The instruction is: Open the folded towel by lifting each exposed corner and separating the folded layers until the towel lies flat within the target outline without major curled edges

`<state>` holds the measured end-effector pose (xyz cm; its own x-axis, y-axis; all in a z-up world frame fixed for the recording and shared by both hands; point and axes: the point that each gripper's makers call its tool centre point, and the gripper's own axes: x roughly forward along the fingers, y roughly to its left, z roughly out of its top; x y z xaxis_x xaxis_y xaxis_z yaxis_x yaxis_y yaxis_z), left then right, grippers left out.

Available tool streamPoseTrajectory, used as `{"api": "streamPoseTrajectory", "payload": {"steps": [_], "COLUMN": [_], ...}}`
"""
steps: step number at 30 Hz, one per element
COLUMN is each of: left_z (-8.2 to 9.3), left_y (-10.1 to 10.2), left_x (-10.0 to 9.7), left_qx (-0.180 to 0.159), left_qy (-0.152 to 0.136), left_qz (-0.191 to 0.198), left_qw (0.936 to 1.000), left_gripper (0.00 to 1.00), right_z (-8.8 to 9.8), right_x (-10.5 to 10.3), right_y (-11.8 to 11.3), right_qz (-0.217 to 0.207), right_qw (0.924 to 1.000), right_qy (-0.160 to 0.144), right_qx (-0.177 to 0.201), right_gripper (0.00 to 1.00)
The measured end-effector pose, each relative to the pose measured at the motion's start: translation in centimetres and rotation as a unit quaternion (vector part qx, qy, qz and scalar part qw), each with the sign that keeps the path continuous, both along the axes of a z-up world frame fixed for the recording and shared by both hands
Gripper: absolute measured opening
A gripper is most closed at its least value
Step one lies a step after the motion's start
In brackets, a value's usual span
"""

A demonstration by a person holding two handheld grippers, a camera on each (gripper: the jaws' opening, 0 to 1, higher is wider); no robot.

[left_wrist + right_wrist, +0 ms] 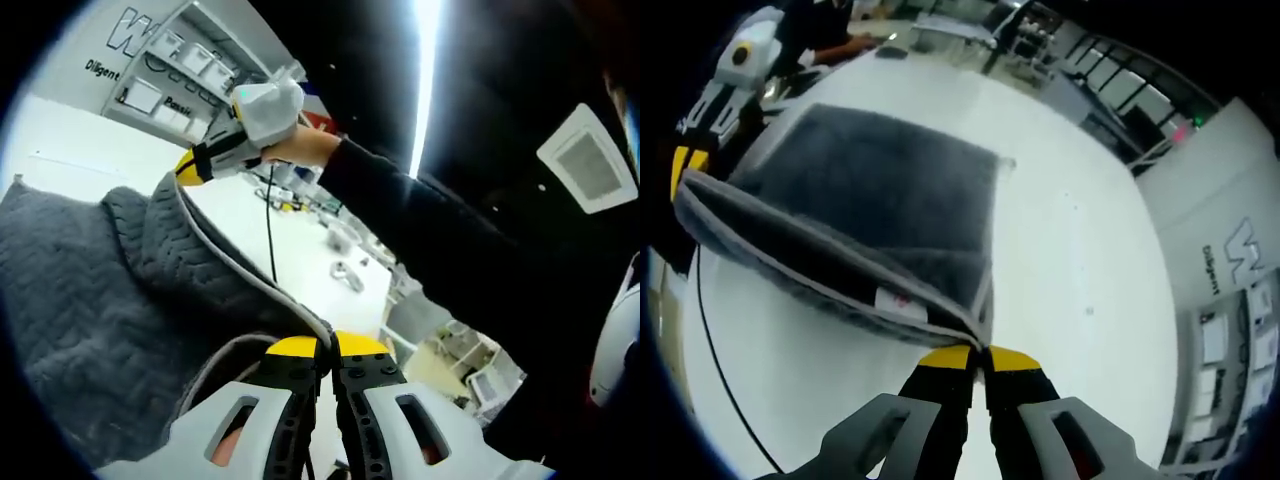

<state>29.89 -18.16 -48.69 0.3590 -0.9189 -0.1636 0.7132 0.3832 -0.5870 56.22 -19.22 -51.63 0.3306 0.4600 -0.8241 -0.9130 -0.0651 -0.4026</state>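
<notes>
Tabletop [1080,250], white and broad, is lying under everything, with a thin black cable [715,350] trailing across it. Grey towel [880,180] is hanging stretched between the two tools above the table surface, its pale bound edge [810,270] running from one held corner to the other and a small white label [902,303] showing near the right-hand corner; part of the cloth is draping down onto the table behind the lifted edge. In the left gripper view the towel's herringbone weave is spreading away to the left. Left gripper [333,350] is pinching one towel corner, its yellow-tipped jaws pressed together on the edge. Right gripper [980,357] is likewise clamping the opposite corner, jaws closed tight on the hem. Shelving [185,60] with white boxes is standing against the far wall.
</notes>
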Motion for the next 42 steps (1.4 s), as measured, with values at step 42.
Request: {"api": "streamPoseTrajectory", "payload": {"steps": [42], "left_z": [-3.5], "left_y": [-1.6], "left_x": [1.6], "left_qx": [0.028], "left_qy": [0.001], "left_qz": [0.006], "left_qw": [0.9996], "left_gripper": [0.03], "right_z": [-4.4], "right_x": [1.5], "right_y": [-1.2], "right_qz": [-0.010], "right_qw": [0.9997], "right_qy": [-0.023], "right_qx": [-0.001], "right_gripper": [0.01]}}
